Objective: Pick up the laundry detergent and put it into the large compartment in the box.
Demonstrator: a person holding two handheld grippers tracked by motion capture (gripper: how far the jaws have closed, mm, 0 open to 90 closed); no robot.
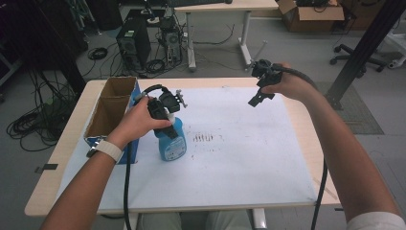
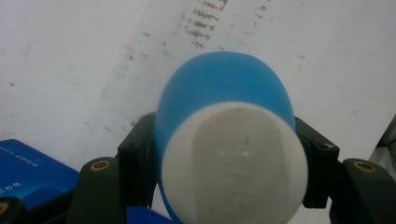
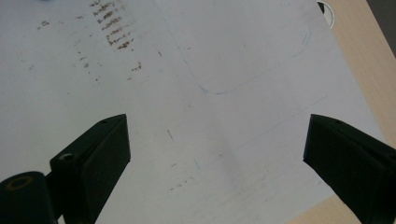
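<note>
On the white sheet that covers the table, a little left of the middle, stands the blue bottle, upright, with a pale label low on its front whose print is too small to read. The left gripper comes at it from above, the person's left hand wrapped round the gripper's body, the forearm running up from the near edge and a light band at the wrist. In the left gripper view the two black jaws press against either side of the bottle's neck, just under its white cap, so the bottle is clamped firmly.

Just beside the bottle, on its left, is an open cardboard box with blue outer walls; it has two compartments and both show bare brown card inside. White lettering on the blue wall shows in the left gripper view but is too blurred to read.

Well apart, over the far right part of the sheet, the right gripper hangs in the air in the right hand, pointing down. Its jaws stand wide apart with nothing between them, over smudged dark marks.
</note>
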